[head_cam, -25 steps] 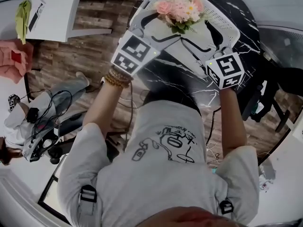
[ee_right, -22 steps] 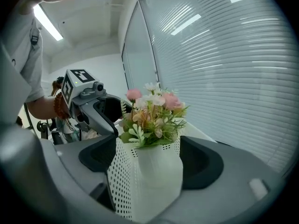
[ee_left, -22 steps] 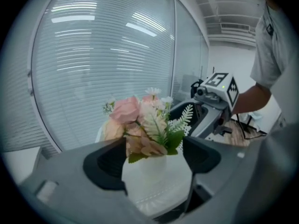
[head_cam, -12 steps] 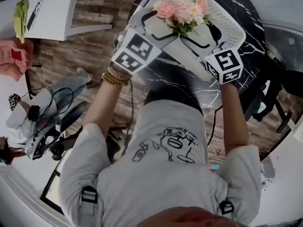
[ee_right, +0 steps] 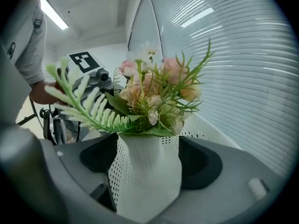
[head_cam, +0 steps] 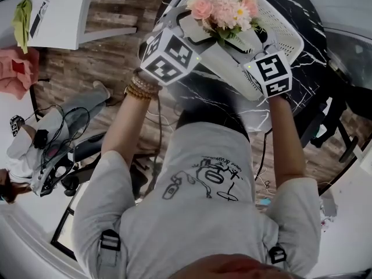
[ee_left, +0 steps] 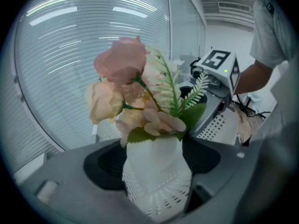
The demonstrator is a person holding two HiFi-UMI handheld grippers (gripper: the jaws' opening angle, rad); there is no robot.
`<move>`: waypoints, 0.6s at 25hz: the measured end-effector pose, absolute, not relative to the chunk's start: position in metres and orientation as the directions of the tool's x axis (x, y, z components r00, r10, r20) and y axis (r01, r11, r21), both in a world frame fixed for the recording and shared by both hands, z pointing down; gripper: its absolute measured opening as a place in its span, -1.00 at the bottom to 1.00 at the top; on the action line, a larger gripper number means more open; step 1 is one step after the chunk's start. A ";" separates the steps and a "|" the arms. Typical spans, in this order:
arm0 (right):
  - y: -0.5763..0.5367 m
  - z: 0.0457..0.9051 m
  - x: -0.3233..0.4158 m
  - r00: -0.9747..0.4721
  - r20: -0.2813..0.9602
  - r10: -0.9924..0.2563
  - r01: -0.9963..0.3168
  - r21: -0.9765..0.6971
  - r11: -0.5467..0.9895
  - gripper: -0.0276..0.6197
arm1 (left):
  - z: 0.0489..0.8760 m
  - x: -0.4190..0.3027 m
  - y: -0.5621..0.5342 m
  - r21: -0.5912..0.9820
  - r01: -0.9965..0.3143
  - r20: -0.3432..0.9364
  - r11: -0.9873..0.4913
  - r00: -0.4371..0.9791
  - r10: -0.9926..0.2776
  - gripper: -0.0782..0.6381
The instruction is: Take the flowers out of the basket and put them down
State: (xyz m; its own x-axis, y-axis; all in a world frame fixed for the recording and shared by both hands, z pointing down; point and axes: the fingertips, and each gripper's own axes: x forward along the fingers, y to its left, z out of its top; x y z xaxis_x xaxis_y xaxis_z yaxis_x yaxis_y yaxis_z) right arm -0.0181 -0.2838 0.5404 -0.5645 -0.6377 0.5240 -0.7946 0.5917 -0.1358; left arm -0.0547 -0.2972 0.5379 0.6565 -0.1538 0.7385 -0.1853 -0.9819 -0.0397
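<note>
A bouquet of pink and cream flowers (head_cam: 224,7) with green fern leaves stands in a white perforated wrap (ee_left: 156,176). It is held up over the white perforated basket (head_cam: 283,28) on the black marble table (head_cam: 317,57). My left gripper (head_cam: 197,31) clamps the wrap from the left. From the right, my right gripper (head_cam: 244,39) clamps the same wrap (ee_right: 147,171). In the left gripper view the blooms (ee_left: 135,92) rise above the jaws and the right gripper's marker cube (ee_left: 217,64) shows behind. The flowers (ee_right: 156,94) fill the right gripper view too.
The basket sits near the round table's front edge. A wooden floor (head_cam: 110,57) lies to the left, with a white desk (head_cam: 58,10), a green cloth (head_cam: 22,16) and an office chair draped with cables (head_cam: 58,156). Window blinds (ee_right: 243,55) stand behind the table.
Both grippers have moved up and forward together with the bouquet between them. The flowers sit higher over the basket than a second ago.
</note>
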 end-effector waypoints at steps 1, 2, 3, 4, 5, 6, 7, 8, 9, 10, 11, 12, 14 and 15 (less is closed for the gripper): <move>-0.284 0.543 -0.018 -0.563 0.531 -0.634 -0.793 -0.130 0.595 0.38 | 0.540 -0.055 -0.297 -0.043 -0.181 0.742 -0.983 0.652 -0.153 0.26; -0.284 0.545 -0.019 -0.561 0.537 -0.630 -0.791 -0.124 0.599 0.37 | 0.543 -0.054 -0.297 -0.046 -0.177 0.746 -0.983 0.649 -0.152 0.26; -0.285 0.547 -0.019 -0.558 0.542 -0.628 -0.790 -0.116 0.602 0.36 | 0.545 -0.054 -0.297 -0.048 -0.173 0.749 -0.984 0.645 -0.151 0.25; -0.287 0.549 -0.020 -0.556 0.547 -0.626 -0.788 -0.109 0.606 0.36 | 0.548 -0.054 -0.299 -0.053 -0.170 0.752 -0.984 0.641 -0.152 0.24; -0.289 0.551 -0.021 -0.554 0.551 -0.624 -0.788 -0.105 0.607 0.35 | 0.550 -0.055 -0.301 -0.063 -0.166 0.756 -0.984 0.636 -0.156 0.23; -0.291 0.554 -0.021 -0.554 0.552 -0.623 -0.788 -0.106 0.607 0.34 | 0.552 -0.055 -0.303 -0.076 -0.162 0.761 -0.984 0.628 -0.162 0.22; -0.292 0.557 -0.022 -0.556 0.552 -0.621 -0.788 -0.113 0.605 0.34 | 0.554 -0.055 -0.304 -0.093 -0.155 0.767 -0.984 0.619 -0.170 0.22; -0.292 0.560 -0.022 -0.559 0.549 -0.621 -0.789 -0.122 0.602 0.33 | 0.556 -0.054 -0.305 -0.109 -0.146 0.772 -0.983 0.611 -0.176 0.22; -0.292 0.562 -0.021 -0.561 0.545 -0.623 -0.790 -0.128 0.599 0.32 | 0.557 -0.053 -0.305 -0.125 -0.135 0.776 -0.983 0.603 -0.182 0.22; -0.292 0.564 -0.021 -0.562 0.541 -0.626 -0.790 -0.129 0.599 0.30 | 0.559 -0.052 -0.305 -0.139 -0.124 0.779 -0.983 0.599 -0.186 0.21; -0.291 0.566 -0.020 -0.563 0.536 -0.628 -0.790 -0.127 0.600 0.29 | 0.560 -0.050 -0.304 -0.151 -0.113 0.781 -0.982 0.596 -0.188 0.21; -0.291 0.567 -0.020 -0.565 0.532 -0.631 -0.789 -0.126 0.601 0.26 | 0.561 -0.049 -0.304 -0.161 -0.103 0.781 -0.982 0.594 -0.190 0.21; -0.291 0.569 -0.019 -0.572 0.519 -0.635 -0.786 -0.127 0.605 0.23 | 0.563 -0.046 -0.303 -0.171 -0.090 0.781 -0.981 0.595 -0.190 0.18; -0.290 0.569 -0.019 -0.577 0.511 -0.637 -0.784 -0.127 0.608 0.21 | 0.563 -0.046 -0.303 -0.172 -0.087 0.779 -0.981 0.597 -0.189 0.15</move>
State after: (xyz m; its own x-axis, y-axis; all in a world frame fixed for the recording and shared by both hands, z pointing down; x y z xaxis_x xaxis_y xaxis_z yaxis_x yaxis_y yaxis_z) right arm -0.0188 -0.2905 0.5690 -0.5770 -0.6371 0.5110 -0.7838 0.6078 -0.1273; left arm -0.0457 -0.3028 0.5629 0.5974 -0.1893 0.7793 -0.0871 -0.9813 -0.1716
